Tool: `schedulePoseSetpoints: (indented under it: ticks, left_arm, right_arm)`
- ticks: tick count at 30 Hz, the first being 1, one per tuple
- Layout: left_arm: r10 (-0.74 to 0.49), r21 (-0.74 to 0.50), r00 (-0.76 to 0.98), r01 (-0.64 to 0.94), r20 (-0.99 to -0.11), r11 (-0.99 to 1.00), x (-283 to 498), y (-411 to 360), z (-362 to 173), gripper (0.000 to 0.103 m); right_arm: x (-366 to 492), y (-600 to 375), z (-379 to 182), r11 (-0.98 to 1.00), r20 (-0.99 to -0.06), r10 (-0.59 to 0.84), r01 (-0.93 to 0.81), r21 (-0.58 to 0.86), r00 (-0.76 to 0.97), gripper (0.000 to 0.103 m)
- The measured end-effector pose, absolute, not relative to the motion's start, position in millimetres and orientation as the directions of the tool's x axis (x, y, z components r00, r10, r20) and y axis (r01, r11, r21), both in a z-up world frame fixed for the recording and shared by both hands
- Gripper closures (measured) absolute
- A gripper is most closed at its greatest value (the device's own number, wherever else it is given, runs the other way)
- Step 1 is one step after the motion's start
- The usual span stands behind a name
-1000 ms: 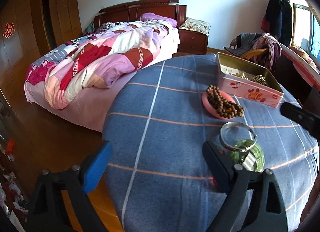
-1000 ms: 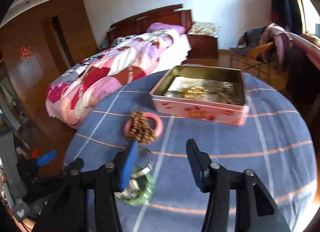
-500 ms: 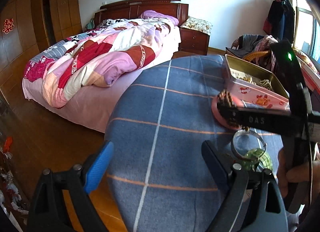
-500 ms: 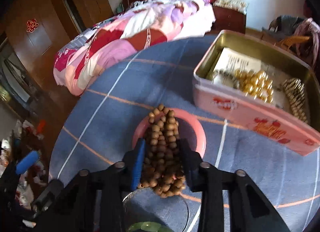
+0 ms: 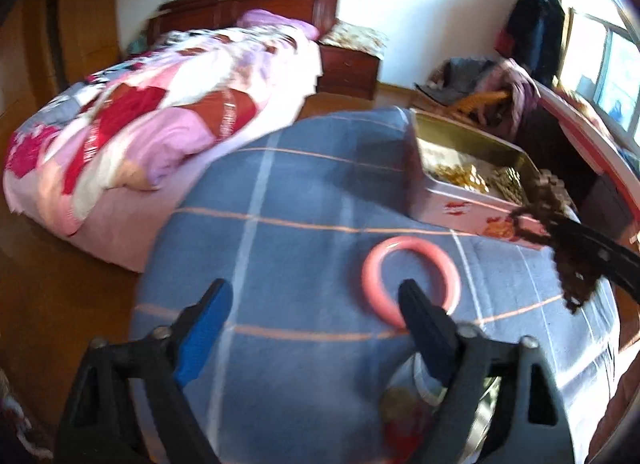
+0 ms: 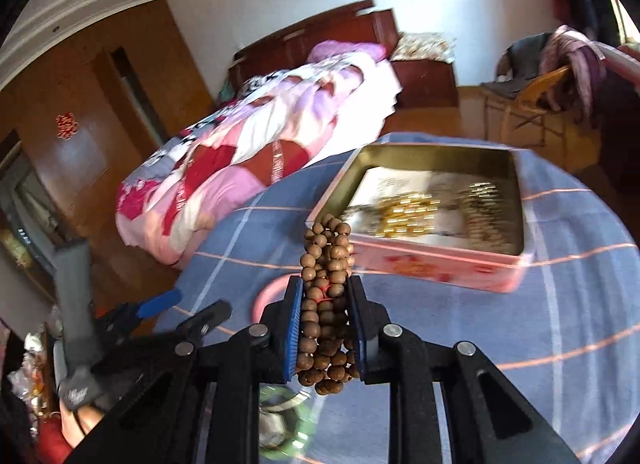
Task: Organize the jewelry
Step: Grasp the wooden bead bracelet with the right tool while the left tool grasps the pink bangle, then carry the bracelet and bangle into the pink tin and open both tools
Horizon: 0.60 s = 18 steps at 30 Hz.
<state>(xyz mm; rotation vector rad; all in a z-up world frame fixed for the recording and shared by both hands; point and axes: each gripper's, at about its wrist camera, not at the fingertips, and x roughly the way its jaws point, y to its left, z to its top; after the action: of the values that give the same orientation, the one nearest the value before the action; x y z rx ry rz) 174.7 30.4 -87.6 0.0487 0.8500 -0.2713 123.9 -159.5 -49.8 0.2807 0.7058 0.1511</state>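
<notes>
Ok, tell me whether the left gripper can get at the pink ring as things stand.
Probably yes. The left gripper is open and empty, and the pink ring lies bare on the tablecloth right at its tip. The beads that lay on the ring are now held by the right gripper.

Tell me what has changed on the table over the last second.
The right gripper has just been closing and now clamps the wooden bead bracelet, lifted off the pink bangle and held near the pink tin. The left gripper, jaws narrowing with nothing between them, has moved over to the bangle. Bangle, tin and green bangle stayed put on the blue cloth.
</notes>
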Motion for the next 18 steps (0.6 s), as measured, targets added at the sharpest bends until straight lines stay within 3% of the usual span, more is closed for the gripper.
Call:
schedulePoseSetpoints:
  ticks: [2,4,9,13,18]
  left_arm:
    - [-0.208,-0.026,0.599,0.298,-0.773,0.954,185,10,-96,0.037]
    - [-0.187,0.004,0.567,0.319,-0.802,0.948,194,-4,-105,0.044]
    - [-0.183,0.011,0.541,0.335,-0.821,0.942,198,-17,-111,0.048]
    - [-0.199,0.025,0.551,0.371,-0.81,0.928,193,-26,-110,0.092]
    - [-0.204,0.027,0.557,0.378,-0.805,0.925,190,-29,-108,0.092]
  right_arm:
    - [116,-167,-52,0.958,-0.622,0.201,-0.018,0.288,0.757,0.081]
    - [112,-172,-53,0.957,-0.626,0.195,-0.006,0.291,0.755,0.081]
    - [102,-182,-60,0.956,-0.634,0.185,0.012,0.293,0.751,0.081]
    - [100,-188,-66,0.949,-0.637,0.192,0.025,0.315,0.746,0.081]
    - [96,-194,-64,0.942,-0.628,0.19,0.04,0.333,0.755,0.081]
